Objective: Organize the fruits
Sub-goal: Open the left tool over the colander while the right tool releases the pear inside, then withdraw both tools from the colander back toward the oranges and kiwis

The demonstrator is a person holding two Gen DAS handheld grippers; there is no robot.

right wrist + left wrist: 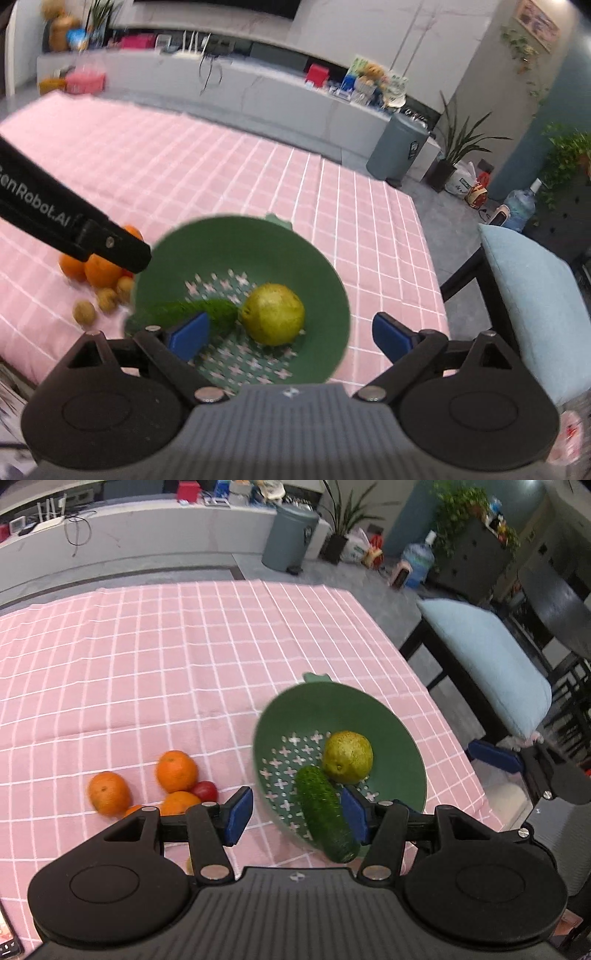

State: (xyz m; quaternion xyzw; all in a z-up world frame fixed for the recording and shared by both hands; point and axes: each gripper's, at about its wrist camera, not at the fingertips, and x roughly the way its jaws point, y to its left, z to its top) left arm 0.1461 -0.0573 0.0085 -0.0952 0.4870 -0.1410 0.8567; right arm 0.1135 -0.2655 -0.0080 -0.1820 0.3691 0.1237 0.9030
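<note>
A green colander (391, 716) stands on the pink checked tablecloth (147, 646). In it lie a yellow-green pear (348, 757) and a dark green cucumber (325, 808) that leans over the near rim. My left gripper (297, 818) is open above the colander's near left edge, the cucumber just inside its right finger. Several oranges (176, 771) and a red fruit (205, 791) lie left of the colander. In the right wrist view my right gripper (291, 338) is open over the colander (317, 258), above the pear (273, 314) and the blurred cucumber (207, 308).
Small brown nuts (84, 312) lie by the oranges (101, 271). The left gripper's arm (70, 225) crosses the right wrist view. A chair with a light blue cushion (491, 664) stands off the table's right edge. A grey bin (290, 537) and plants stand beyond.
</note>
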